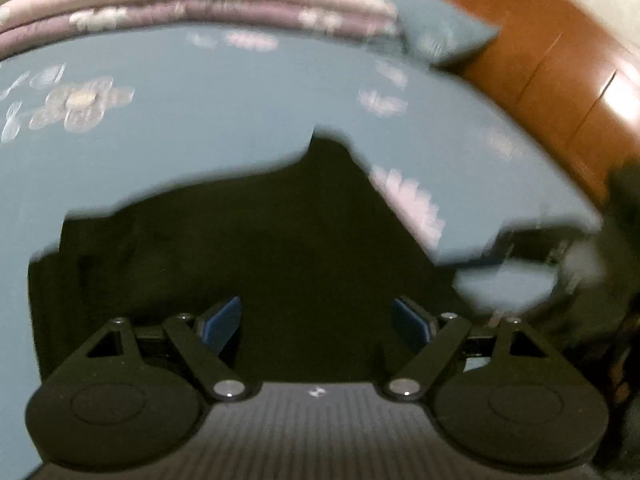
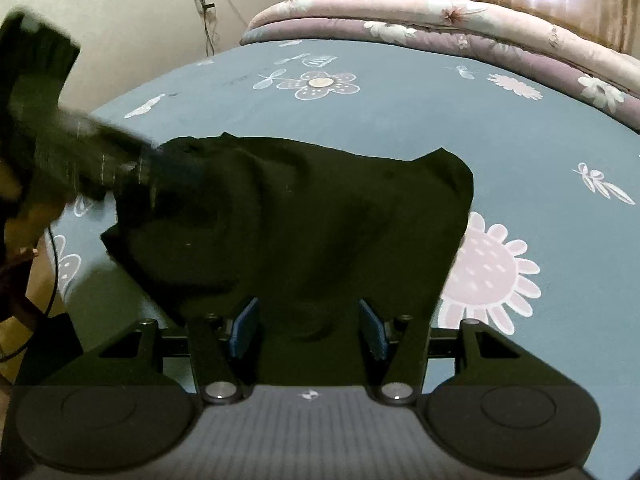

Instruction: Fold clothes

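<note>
- Black garment (image 2: pixel 288 232) lies bunched and creased on the bed (image 2: pixel 400 112); no neat fold visible, so most folding looks left to do.
- Right claw (image 2: pixel 308 330): jaws apart, cloth beneath, pads not pressing it.
- Left claw (image 1: pixel 316 322): spread wide, nothing between, above the dark cloth.
- Right view alone shows the garment's whole outline and the left claw near its far edge; left view, blurred, shows the wooden headboard (image 1: pixel 560 80).

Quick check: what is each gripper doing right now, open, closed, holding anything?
Left gripper: open, nothing held, above the black garment.
Right gripper: open, jaws apart over the garment, not gripping it.
</note>
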Motion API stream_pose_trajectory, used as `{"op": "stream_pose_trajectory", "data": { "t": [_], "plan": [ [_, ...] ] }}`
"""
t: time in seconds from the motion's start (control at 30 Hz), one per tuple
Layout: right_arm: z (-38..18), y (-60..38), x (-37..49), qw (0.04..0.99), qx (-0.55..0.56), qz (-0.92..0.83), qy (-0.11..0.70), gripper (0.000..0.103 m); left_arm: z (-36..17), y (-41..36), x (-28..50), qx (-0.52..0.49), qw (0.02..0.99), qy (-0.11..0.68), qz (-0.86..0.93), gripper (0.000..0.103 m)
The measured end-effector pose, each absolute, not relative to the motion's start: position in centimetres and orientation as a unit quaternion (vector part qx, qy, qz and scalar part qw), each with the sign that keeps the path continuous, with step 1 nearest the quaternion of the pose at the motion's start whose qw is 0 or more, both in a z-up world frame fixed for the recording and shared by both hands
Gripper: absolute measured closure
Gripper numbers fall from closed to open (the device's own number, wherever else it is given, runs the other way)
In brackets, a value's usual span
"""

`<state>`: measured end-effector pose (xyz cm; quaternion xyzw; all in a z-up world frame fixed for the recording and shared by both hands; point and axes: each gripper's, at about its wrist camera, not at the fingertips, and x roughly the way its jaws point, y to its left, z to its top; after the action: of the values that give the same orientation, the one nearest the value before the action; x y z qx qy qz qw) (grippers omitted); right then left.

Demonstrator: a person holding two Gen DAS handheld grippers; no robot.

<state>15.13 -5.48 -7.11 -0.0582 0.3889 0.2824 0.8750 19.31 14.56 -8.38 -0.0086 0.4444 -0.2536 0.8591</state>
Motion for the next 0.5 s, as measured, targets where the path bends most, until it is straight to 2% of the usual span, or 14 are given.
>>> {"op": "stream_pose_trajectory", "data": {
  "t": [0.17, 0.37, 0.5],
  "plan": [
    [-6.7, -6.6, 14.9, 0.877, -0.046, 0.275, 0.391, 0.042, -10.4, 16.8, 17.3, -0.029, 0.844, 0.485, -0.225, 0.020],
    [-5.0, -9.3, 17.8, 0.891, -0.041, 0.262, 0.369, 0.043, -6.5, 14.6, 17.3, -0.011, 0.856, 0.448, -0.257, 0.020],
    [-4.1, -11.5, 23.9, 0.900, -0.008, 0.258, 0.351, 0.060, -6.3, 9.1, 18.6, 0.003, 0.836, 0.423, -0.350, 0.019]
  ]
}}
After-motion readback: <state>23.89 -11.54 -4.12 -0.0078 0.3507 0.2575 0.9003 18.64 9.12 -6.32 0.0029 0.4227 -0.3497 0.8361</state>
